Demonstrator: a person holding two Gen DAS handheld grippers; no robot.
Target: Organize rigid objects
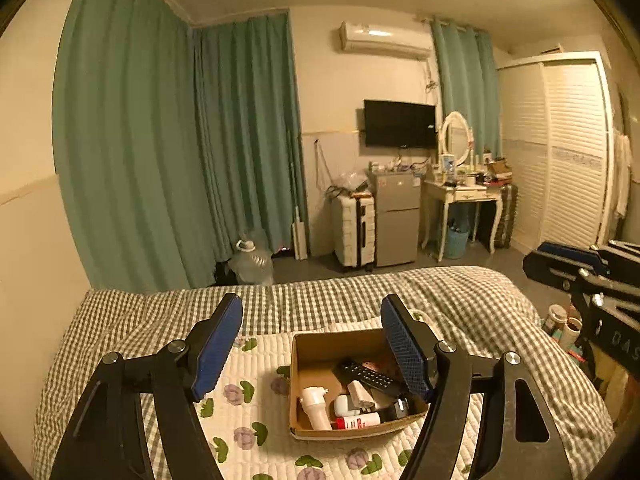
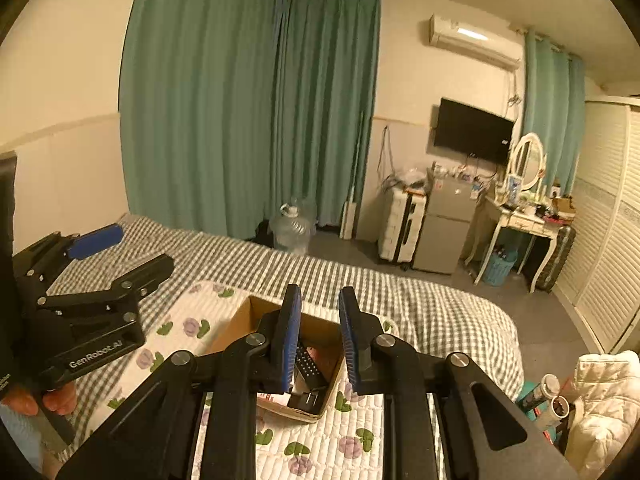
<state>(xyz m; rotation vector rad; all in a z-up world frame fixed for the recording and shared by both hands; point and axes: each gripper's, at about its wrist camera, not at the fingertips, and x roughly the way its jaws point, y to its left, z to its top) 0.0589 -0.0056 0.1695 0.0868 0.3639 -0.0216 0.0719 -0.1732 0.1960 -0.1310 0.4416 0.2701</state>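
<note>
An open cardboard box [image 1: 304, 364] sits on the flowered quilt on the bed. It holds a black remote control [image 1: 370, 376], a white bottle [image 1: 316, 402], a red and white tube [image 1: 358, 423], a black charger [image 1: 398, 408] and small white items. My left gripper [image 1: 312, 316] is open and empty, raised above and in front of the box. My right gripper [image 2: 319, 304] is open with a narrower gap, empty, above the box [image 2: 244, 320]; the remote [image 2: 308, 366] shows between its fingers. Each gripper shows at the edge of the other view.
The bed has a green checked cover [image 1: 320, 292] and white flowered quilt [image 1: 248, 364]. Beyond its foot stand a water jug [image 1: 252, 262], suitcase [image 1: 354, 234], small fridge [image 1: 396, 220] and dressing table [image 1: 464, 196]. Containers and a white jacket [image 2: 604, 396] lie right of the bed.
</note>
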